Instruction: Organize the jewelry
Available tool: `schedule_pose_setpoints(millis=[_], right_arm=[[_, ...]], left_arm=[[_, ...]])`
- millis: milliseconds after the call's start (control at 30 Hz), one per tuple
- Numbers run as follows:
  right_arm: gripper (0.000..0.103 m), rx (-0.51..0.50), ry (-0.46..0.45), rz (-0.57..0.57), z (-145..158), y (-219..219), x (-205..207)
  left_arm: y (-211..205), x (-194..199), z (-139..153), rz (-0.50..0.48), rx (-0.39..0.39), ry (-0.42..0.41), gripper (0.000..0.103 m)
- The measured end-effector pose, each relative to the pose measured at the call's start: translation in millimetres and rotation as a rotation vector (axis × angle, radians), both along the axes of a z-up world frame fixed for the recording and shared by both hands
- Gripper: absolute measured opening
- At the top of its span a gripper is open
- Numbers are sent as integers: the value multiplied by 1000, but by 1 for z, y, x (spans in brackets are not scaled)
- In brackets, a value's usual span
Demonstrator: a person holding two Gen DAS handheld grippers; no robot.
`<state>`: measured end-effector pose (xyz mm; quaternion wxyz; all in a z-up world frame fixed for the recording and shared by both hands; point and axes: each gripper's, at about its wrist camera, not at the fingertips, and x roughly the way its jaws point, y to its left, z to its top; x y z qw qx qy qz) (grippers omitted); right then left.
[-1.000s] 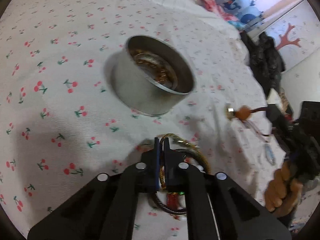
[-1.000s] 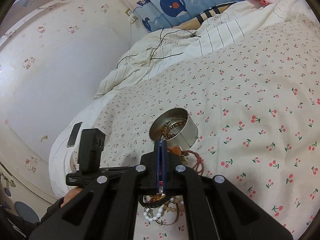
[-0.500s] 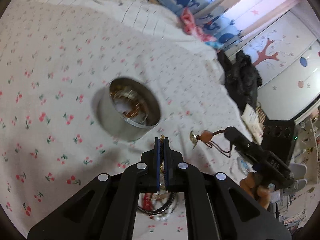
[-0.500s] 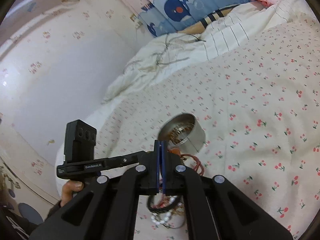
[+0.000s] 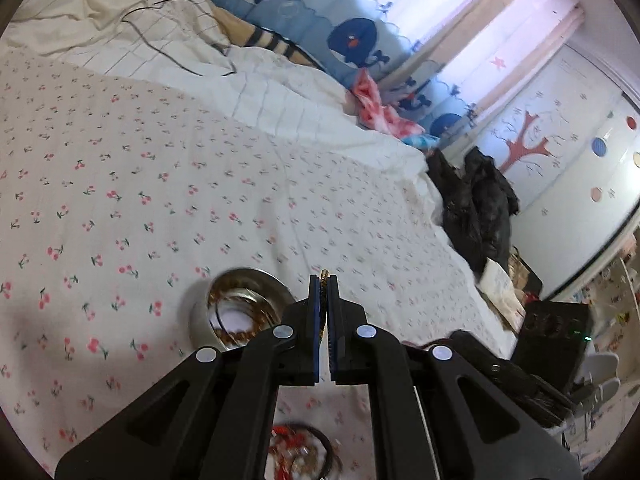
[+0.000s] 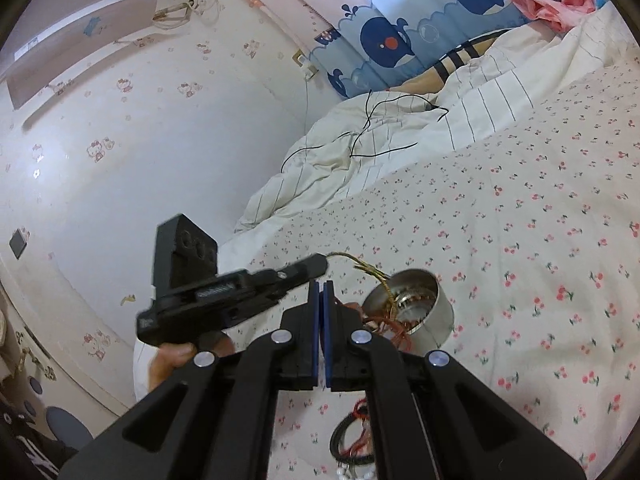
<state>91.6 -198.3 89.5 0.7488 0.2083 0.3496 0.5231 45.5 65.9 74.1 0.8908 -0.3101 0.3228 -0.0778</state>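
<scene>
A round silver tin (image 5: 240, 312) with gold chains inside sits on the cherry-print bedsheet; it also shows in the right wrist view (image 6: 416, 308). My left gripper (image 5: 325, 280) is shut on a gold chain (image 6: 368, 270) that hangs from its tips toward the tin's rim. My right gripper (image 6: 322, 286) is shut on a red cord piece (image 6: 390, 330) that trails beside the tin. A pile of remaining jewelry (image 5: 304, 454), with a black bangle, red cord and white beads, lies on the sheet below both grippers (image 6: 352, 448).
The cherry-print sheet (image 5: 160, 200) covers the bed. A rumpled white striped duvet with a black cable (image 6: 380, 136) lies at the back. Dark clothes (image 5: 476, 208) hang past the bed's right edge. A wall (image 6: 140, 160) is on the left.
My left gripper has lifted the gold chain off the jewelry pile and raised it above the tin. My right gripper has also risen, still shut on the red cord piece.
</scene>
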Motion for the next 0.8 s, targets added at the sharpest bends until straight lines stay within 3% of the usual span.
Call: schedule_pose_setpoints(millis=[133,200,300,333,367,433,500,600,700,800], right_arm=[[2,-15,17,9,-4,15,14],[3,-27,23,15,-8,24,19],[3,-55,30,28,-15,39,26],[3,-64,31,32,-17,44,28],[3,-78,32,37,-20,51,31],[3,-103,35,40,-27,62,35],[2,-131,39,40,-35,72,42],[2,-229,40,47,-54,93,50],[3,-420,69,101,-82,118,53],[3,-436,31,106,-79,115,44]], left_arm=[[0,21,-20,56,91,65,3],[-1,30,-34,76,161,150,5],[3,31,-46,90,186,235,16],[5,29,-43,101,195,245,27],[7,26,-41,115,209,249,47],[8,16,-25,147,247,221,63],[10,8,-13,158,269,200,70],[24,-5,-1,198,241,165,78],[38,-9,2,219,185,162,80],[47,-10,-3,243,158,173,80]])
